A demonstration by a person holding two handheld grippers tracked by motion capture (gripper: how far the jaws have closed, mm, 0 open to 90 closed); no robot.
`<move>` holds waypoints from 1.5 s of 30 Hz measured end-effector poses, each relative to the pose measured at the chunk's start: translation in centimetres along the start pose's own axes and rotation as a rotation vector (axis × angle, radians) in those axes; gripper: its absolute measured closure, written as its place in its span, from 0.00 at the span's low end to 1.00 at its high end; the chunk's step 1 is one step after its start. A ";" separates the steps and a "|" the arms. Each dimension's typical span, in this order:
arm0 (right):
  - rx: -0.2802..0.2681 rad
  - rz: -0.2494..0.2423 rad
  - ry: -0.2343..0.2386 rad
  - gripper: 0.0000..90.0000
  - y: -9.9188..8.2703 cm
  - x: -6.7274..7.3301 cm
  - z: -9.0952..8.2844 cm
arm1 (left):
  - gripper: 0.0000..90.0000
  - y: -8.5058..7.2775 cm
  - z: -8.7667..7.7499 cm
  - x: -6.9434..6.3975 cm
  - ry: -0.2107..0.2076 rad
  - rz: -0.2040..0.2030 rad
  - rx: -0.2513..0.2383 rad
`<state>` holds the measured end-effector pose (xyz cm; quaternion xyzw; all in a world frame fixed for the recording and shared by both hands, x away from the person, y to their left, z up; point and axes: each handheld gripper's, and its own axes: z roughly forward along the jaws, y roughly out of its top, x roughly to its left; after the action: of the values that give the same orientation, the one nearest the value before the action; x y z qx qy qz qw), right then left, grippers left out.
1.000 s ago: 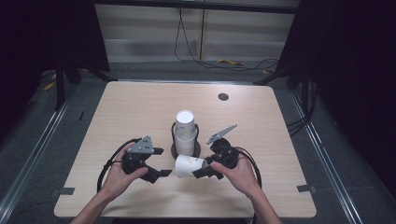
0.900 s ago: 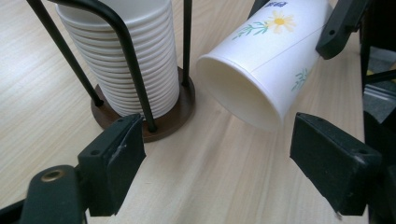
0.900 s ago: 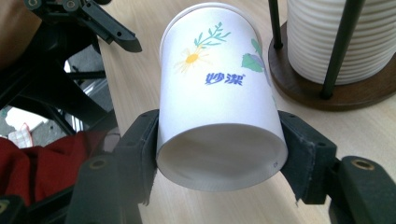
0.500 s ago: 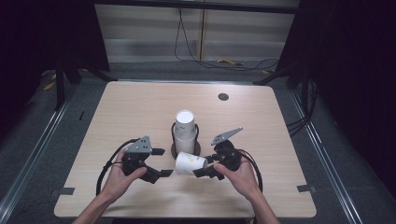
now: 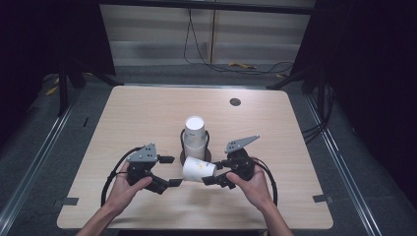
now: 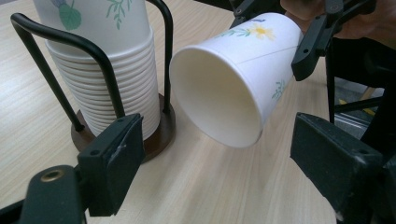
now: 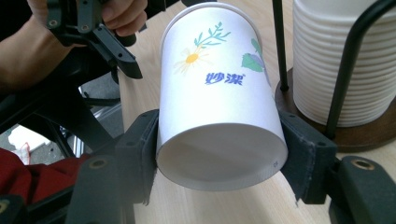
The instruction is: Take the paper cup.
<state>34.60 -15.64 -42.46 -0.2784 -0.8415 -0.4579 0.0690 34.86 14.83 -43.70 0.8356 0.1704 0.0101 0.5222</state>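
Note:
A white paper cup [image 5: 198, 168] with a flower print lies sideways above the table, and my right gripper [image 5: 210, 173] is shut on its base end. In the right gripper view the pads [image 7: 142, 154] press both sides of the cup [image 7: 217, 93]. Its open mouth [image 6: 219, 102] faces my left gripper [image 5: 172, 171], which is open with nothing between its jaws. The cup hangs a short way in front of the left gripper [image 6: 219, 154]. Just behind stands a tall stack of cups [image 5: 195, 135] in a black wire holder [image 6: 93, 51] on a round wooden base [image 7: 364, 130].
The wooden table [image 5: 147, 113] has a dark round grommet [image 5: 235, 102] near its far right edge. Black cables loop from each gripper along the table's near part. Both forearms come in over the near edge.

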 end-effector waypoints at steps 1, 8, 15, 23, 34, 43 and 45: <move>-0.004 -0.003 0.001 0.40 0.0 0.0 0.0 | 0.20 0.0 0.0 0.0 -0.009 -0.005 -0.003; -0.030 -0.022 0.023 0.40 -0.3 0.0 0.0 | 0.21 0.1 0.2 0.0 -0.040 -0.021 -0.016; -0.081 -0.049 0.044 0.40 -0.1 0.3 -0.2 | 0.19 0.2 0.0 -0.1 -0.049 -0.042 -0.043; -0.122 -0.070 0.050 0.40 -0.1 0.5 -0.3 | 0.17 0.4 -0.1 -0.2 -0.068 -0.045 -0.064; -0.162 -0.085 0.072 0.40 0.1 0.8 -0.6 | 0.18 0.5 0.0 -0.4 -0.095 -0.048 -0.093; -0.153 -0.102 0.095 0.40 0.3 1.2 -0.1 | 0.18 0.7 -0.2 -0.3 -0.097 -0.044 -0.135; -0.149 -0.107 0.103 0.40 0.4 1.3 0.1 | 0.18 0.7 -0.1 -0.2 -0.099 -0.043 -0.133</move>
<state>33.67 -14.90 -41.74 -0.2136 -0.8142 -0.5358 0.0669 34.82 14.57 -42.98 0.7947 0.1613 -0.0313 0.5844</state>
